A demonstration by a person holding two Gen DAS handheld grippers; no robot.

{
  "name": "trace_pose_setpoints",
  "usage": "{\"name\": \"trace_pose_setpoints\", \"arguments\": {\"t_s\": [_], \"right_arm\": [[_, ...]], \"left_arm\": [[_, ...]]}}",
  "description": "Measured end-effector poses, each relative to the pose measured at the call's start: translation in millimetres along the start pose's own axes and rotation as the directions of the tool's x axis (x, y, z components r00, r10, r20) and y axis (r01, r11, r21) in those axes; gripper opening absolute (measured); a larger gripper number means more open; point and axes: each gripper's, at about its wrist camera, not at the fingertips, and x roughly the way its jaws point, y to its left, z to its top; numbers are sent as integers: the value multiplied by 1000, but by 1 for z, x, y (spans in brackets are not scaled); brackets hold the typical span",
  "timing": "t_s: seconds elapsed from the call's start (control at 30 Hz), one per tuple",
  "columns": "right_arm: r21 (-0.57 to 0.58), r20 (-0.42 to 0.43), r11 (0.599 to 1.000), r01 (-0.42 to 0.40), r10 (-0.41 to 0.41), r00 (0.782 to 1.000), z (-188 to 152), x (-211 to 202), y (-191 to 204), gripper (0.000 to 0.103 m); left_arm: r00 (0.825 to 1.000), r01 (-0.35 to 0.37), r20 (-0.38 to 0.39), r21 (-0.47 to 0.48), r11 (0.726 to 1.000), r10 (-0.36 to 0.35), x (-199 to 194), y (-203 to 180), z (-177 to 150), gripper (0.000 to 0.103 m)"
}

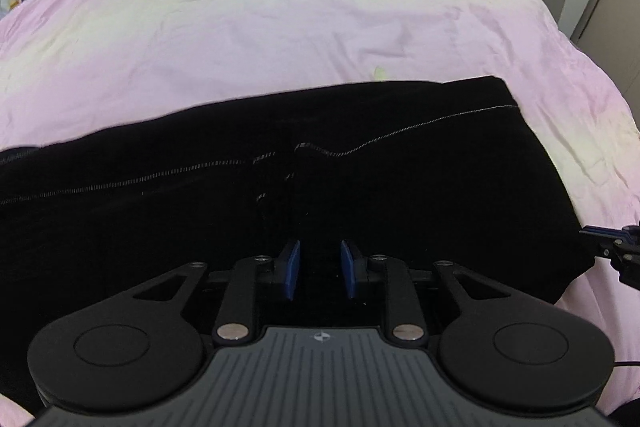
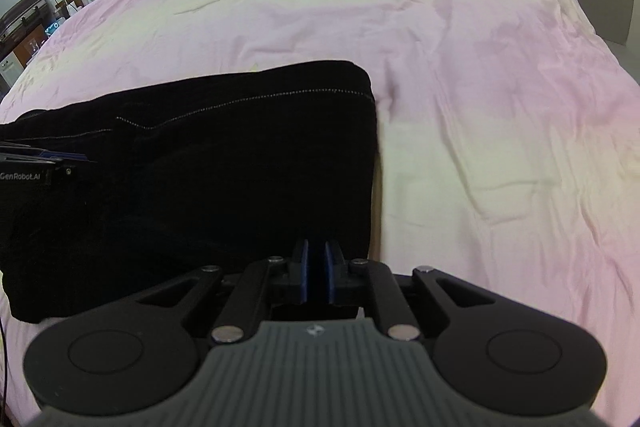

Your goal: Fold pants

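Bed cover (image 2: 460,75): pink, wrinkled and soft, so it gives no firm backing. Black pants (image 1: 360,167) lie flat across its near side, already doubled, with pale stitching along the seam. Judged soft, limp, moderately heavy and not fragile; best pinched at the near edge or corners. Left gripper (image 1: 319,269): jaws partly open over the cloth, nothing visibly held. Right gripper (image 2: 316,273): jaws nearly closed at the pants' near right edge; whether cloth is caught cannot be told.
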Motion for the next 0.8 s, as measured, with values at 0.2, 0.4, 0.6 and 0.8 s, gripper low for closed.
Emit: {"name": "trace_pose_setpoints", "arguments": {"t_s": [0.2,0.4,0.6,0.8], "right_arm": [[-61,-1,998,-6,6,1000,-27,22,4,5],[-113,-13,993,32,-34,999,-20,21,14,5],[-165,32,986,17,-12,999,-11,-12,30,29],[-378,22,923,-71,85,996,-1,-25,76,36]], "left_arm": [[1000,-12,-20,-21,1000,12,11,4,-22,28],[1000,3,5,-59,998,-3,-3,9,-22,33],[999,19,46,-137,990,-13,-59,55,-34,43],[996,-40,61,-316,948,62,-109,142,-61,58]]}}
